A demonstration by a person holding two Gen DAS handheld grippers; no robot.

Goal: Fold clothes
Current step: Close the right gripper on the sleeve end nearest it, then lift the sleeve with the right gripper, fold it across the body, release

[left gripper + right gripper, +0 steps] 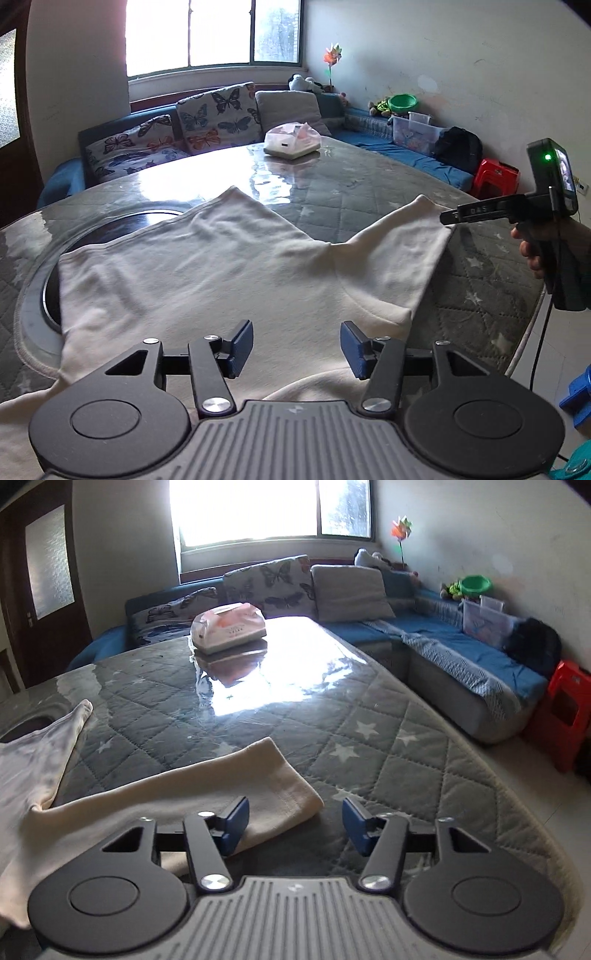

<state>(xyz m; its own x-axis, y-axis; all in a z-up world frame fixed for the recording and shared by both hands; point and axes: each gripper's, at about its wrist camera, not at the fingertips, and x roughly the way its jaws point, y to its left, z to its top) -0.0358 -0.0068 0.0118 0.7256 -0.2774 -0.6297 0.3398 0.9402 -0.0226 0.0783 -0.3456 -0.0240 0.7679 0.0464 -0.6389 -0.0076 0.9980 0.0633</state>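
Note:
A cream-white garment (221, 266) lies spread on the quilted grey table cover (369, 192), with two sleeves pointing away from me. My left gripper (297, 347) hovers over the garment's near part, its blue pads (242, 345) apart and nothing pinched between them. My right gripper (295, 823) is at the end of the right sleeve (221, 786). Its left pad (236, 821) is above the cuff and its right pad is over the bare cover, with no cloth gripped. In the left wrist view the right gripper (448, 218) shows side-on at that sleeve's tip, held by a hand (532, 254).
A bagged white box (291, 140) sits at the table's far side. A dark round recess (110, 229) lies under the garment's left edge. A sofa with butterfly cushions (207, 122) wraps behind the table. A red stool (569, 716) stands on the floor to the right, past the table's curved edge (517, 775).

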